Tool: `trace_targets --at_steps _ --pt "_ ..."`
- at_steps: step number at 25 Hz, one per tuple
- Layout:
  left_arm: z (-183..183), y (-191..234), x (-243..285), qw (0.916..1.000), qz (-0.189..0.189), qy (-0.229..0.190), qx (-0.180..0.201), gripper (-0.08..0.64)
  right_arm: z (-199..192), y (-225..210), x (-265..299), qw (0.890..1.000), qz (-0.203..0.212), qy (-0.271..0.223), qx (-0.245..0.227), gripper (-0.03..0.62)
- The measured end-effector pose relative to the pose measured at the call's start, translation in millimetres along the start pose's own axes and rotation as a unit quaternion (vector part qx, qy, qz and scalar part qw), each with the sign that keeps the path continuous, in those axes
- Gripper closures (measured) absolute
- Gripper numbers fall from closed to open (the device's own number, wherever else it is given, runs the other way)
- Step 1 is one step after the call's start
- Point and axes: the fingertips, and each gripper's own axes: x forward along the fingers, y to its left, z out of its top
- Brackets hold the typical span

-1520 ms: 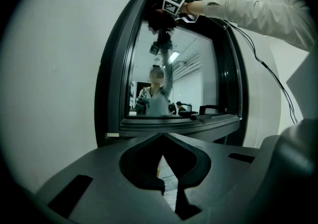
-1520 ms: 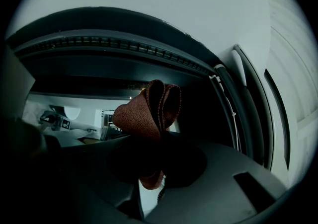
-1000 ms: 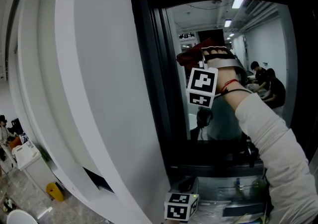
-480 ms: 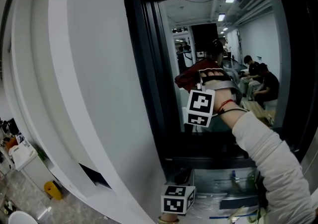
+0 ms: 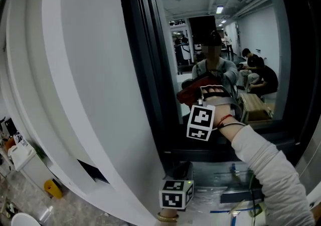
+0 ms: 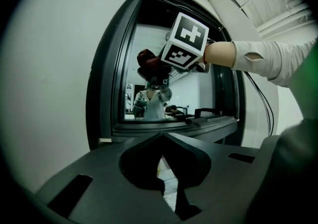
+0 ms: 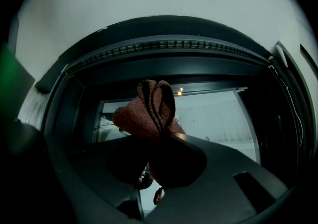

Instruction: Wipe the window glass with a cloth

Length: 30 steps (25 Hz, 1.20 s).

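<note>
Presently my right claw (image 7: 164,141) holds the cloth (image 7: 146,111) against the lower window glass (image 5: 225,39); my closed, empty left claw (image 6: 161,141) hangs nearer.

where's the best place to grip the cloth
At the gathered hem folds, where the right gripper is shut on it. The cloth is bunched, so pinching the stacked edges from the room side leaves the soft wad facing the glass.
</note>
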Motion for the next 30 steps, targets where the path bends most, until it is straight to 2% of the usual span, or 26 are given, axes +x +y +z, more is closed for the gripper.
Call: trace_targets --at_steps 9,16,20,23,30 --pt "-12 6 7 0.9999 0.002 0.011 -0.009 0.555 -1 71 1 0.998 0.063 -0.003 0.013 0.541" --pt "-10 5 14 0.9999 0.002 0.013 -0.009 0.555 -1 83 2 0.997 0.073 -0.011 0.013 0.541" --pt "-7 -1 22 0.9999 -0.004 0.013 -0.001 0.555 3 66 -11 0.995 0.077 -0.043 0.056 0.541" --pt "2 -8 31 0.9999 -0.010 0.010 0.007 0.555 -1 36 -25 0.993 0.062 -0.064 0.077 0.541" --pt "19 -30 56 0.9992 -0.032 0.004 0.022 0.555 -51 -44 -39 0.995 0.005 -0.049 0.089 0.541"
